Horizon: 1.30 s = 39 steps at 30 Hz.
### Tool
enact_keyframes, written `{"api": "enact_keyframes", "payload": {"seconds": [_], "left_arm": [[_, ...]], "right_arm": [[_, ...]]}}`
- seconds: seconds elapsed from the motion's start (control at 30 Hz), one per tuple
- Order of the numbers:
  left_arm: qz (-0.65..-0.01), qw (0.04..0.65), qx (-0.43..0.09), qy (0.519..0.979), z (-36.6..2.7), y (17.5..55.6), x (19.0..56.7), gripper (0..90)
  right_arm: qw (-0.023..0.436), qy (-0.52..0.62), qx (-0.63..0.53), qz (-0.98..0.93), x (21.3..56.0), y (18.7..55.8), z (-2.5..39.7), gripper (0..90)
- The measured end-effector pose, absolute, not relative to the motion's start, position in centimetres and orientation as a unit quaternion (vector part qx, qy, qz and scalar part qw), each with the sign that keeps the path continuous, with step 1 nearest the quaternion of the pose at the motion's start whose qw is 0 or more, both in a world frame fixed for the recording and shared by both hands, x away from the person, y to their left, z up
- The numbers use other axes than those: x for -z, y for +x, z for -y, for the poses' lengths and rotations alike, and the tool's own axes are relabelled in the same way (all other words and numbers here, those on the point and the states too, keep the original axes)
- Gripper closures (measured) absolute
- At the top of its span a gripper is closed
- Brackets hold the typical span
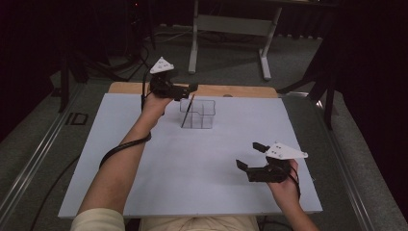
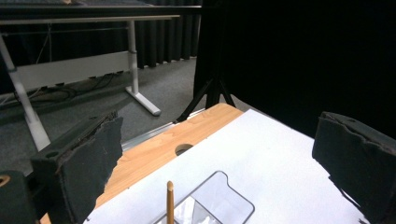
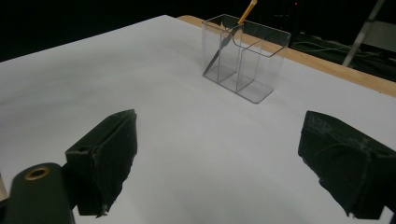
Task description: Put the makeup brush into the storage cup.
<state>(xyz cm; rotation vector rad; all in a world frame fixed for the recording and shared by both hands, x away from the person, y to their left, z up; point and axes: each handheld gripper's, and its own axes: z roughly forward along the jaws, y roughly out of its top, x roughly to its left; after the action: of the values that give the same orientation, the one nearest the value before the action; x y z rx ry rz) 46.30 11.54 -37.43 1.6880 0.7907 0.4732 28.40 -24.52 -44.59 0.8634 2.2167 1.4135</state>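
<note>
A clear plastic holder (image 1: 198, 114) with compartments stands at the far middle of the white board (image 1: 192, 163). A thin stick with an orange top and a dark lower end (image 1: 187, 110) leans in its left compartment. My left gripper (image 1: 189, 91) hovers just above and left of the holder, open, with nothing between its jaws. In the left gripper view the stick's top (image 2: 170, 200) and the holder's rim (image 2: 224, 198) lie below the open left gripper (image 2: 219, 135). My right gripper (image 1: 247, 155) is open near the board's front right. The right gripper view has the holder (image 3: 243, 60) and the stick (image 3: 233, 30) far ahead of the right gripper (image 3: 219, 144).
The board lies on a wooden table (image 1: 240, 90) with a round hole (image 2: 183, 149) near its far edge. A white-legged desk (image 1: 231, 24) stands behind on grey carpet. Black stand legs (image 1: 327, 86) rise at the right. Dark curtains surround the space.
</note>
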Motion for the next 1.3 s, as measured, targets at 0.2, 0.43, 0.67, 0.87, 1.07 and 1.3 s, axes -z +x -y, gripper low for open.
{"api": "enact_keyframes", "payload": {"seconds": [0.2,0.43,0.67,0.87,1.07,1.3], "left_arm": [[-0.327,0.583,-0.188,0.719,-12.0,45.5,37.4,2.2],[-0.305,0.595,-0.179,0.721,-12.3,44.5,37.8,2.2],[-0.307,0.602,-0.176,0.715,-12.7,43.7,38.2,2.2],[-0.303,0.601,-0.186,0.716,-12.9,42.5,38.2,2.2],[-0.295,0.607,-0.176,0.716,-13.3,41.3,38.0,2.2],[-0.280,0.610,-0.164,0.723,-14.2,39.0,37.8,2.2]], "right_arm": [[0.192,0.304,-0.502,-0.786,44.5,28.5,24.6,12.0],[0.204,0.297,-0.505,-0.784,44.5,28.8,25.3,13.2],[0.207,0.306,-0.508,-0.778,44.5,29.0,25.7,12.4],[0.205,0.304,-0.505,-0.781,44.7,29.0,25.6,12.2],[0.204,0.306,-0.507,-0.779,44.7,29.0,25.6,12.2],[0.202,0.305,-0.508,-0.780,44.7,29.0,25.5,12.4]]}}
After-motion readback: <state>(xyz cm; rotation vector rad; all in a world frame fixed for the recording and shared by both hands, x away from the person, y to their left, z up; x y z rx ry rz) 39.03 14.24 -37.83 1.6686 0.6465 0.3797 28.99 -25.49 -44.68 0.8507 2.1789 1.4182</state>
